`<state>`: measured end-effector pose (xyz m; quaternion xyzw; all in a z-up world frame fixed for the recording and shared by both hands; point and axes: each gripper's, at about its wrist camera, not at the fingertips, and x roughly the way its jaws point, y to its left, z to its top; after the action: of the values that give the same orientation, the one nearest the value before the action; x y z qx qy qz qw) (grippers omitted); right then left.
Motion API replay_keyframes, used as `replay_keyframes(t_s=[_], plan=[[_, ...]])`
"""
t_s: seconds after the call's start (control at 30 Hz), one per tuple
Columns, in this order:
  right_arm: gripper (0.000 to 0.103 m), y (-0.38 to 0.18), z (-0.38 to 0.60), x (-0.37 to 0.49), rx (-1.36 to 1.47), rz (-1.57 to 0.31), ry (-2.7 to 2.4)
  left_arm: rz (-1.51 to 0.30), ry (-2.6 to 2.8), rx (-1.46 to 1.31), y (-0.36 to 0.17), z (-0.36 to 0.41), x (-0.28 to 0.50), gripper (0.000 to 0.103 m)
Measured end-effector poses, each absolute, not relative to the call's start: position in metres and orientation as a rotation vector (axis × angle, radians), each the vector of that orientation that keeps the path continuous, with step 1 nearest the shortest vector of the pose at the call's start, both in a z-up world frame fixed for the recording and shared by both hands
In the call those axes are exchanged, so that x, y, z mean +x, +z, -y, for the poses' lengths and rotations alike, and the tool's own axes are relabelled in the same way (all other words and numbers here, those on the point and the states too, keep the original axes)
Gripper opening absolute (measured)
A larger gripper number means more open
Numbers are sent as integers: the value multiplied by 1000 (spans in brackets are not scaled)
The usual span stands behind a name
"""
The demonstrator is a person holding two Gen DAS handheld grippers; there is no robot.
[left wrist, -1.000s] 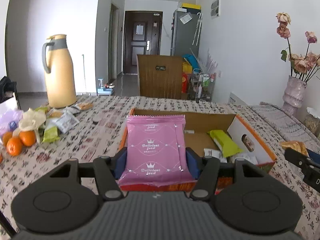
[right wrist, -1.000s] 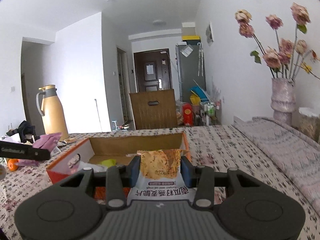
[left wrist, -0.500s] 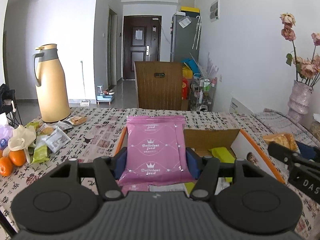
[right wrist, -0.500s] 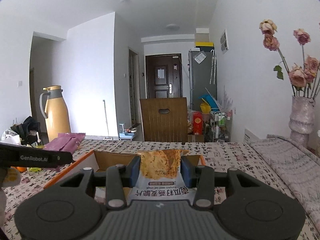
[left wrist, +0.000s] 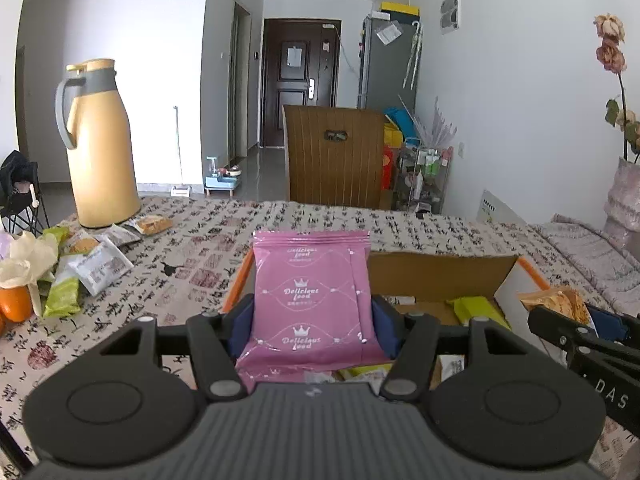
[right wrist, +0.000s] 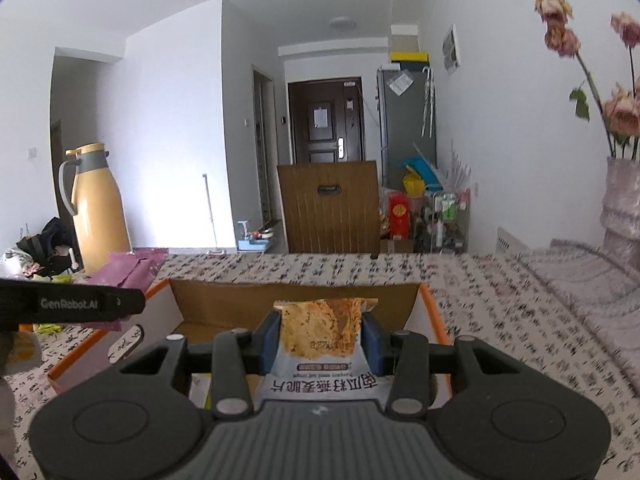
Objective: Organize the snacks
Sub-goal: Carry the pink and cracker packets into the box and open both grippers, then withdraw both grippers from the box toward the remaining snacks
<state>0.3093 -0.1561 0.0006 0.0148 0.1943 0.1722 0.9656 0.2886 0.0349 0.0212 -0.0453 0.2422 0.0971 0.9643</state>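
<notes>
Left gripper (left wrist: 313, 316) clamped on one pink packet (left wrist: 311, 300), frame centre, over the box's (left wrist: 440, 276) near-left rim. Right gripper (right wrist: 321, 338) clamped on one oat-crisp packet (right wrist: 320, 344), over the same box. Risk: simultaneous release, packets colliding or pink one catching the rim. Loose snacks (left wrist: 92, 256) at left edge: roughly six; one thermos (left wrist: 96, 144)
</notes>
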Motion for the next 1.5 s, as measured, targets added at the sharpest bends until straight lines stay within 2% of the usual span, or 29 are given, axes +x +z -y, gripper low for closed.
replay_keyframes(t_s=[0.3,0.33,0.37,0.4,0.43,0.47,0.5,0.53,0.9,1.5], plan=[[44,-13,153,316,12,-445,347,-525,169,-108,9,-38,291,62],[46,-14,153,315,14,-448,346,-516,174,-104,10,-37,289,64],[46,-13,154,315,19,-448,346,-507,174,-103,11,-36,287,71],[52,-13,156,315,31,-449,347,-498,176,-105,12,-36,286,84],[67,-12,158,315,41,-448,345,-483,185,-106,13,-36,284,89],[78,-12,159,315,47,-444,337,-467,203,-103,15,-36,282,99],[98,-12,161,314,53,-438,328,-457,217,-106,16,-37,280,103],[103,-12,163,313,61,-431,324,-450,230,-112,18,-38,279,103],[103,-5,165,308,74,-400,316,-452,238,-144,25,-41,275,103],[103,29,179,246,49,-346,298,-418,246,-148,54,-43,212,103]])
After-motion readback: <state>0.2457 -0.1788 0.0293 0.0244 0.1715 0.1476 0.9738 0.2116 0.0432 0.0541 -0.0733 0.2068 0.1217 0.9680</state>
